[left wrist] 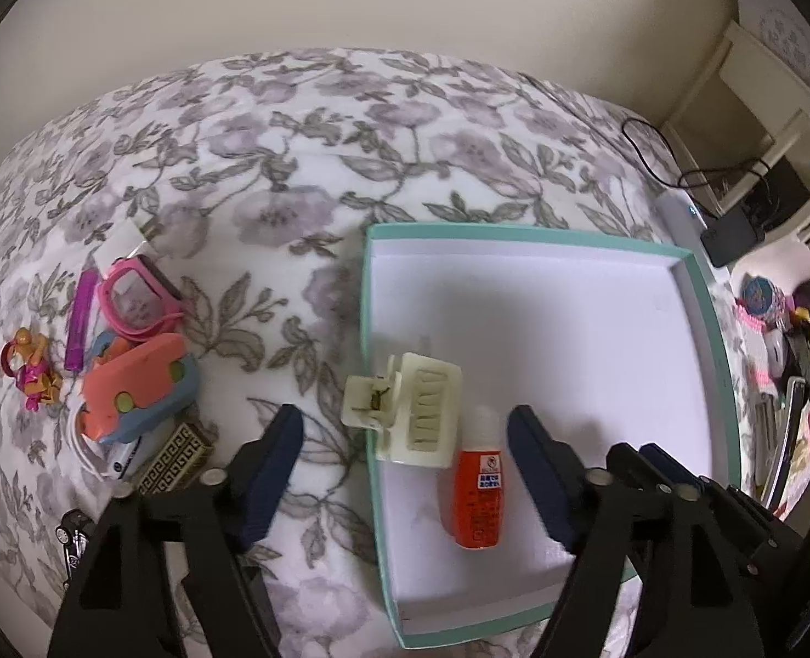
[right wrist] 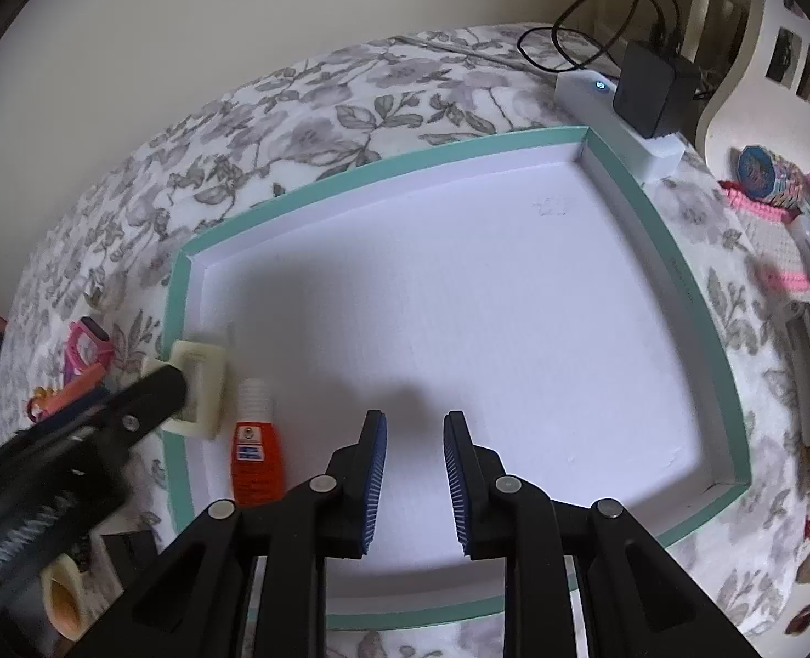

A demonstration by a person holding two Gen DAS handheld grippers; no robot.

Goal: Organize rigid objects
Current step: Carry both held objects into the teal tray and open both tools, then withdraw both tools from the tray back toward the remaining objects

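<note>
Teal-rimmed box (left wrist: 706,296) held an orange bottle (left wrist: 479,499); a cream hair clip (left wrist: 405,411) straddled its left wall. Left gripper (left wrist: 405,471) hung spread above, right gripper (right wrist: 414,471) parted, empty. Next: seat the clip inside.

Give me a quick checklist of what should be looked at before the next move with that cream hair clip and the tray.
1. Left hand-held gripper open and holding nothing: ok.
2. Right hand-held gripper holding nothing, poised over the tray floor: ok.
3. Cream hair clip fully inside the teal-rimmed tray: not ok, it straddles the left rim.
4. Orange bottle lying inside the tray, beside the clip: ok.
5. Room left in the tray for more things: ok, most of the floor is bare.
6. Toys still waiting on the floral blanket, such as the pink watch: not ok, several remain outside.
</note>
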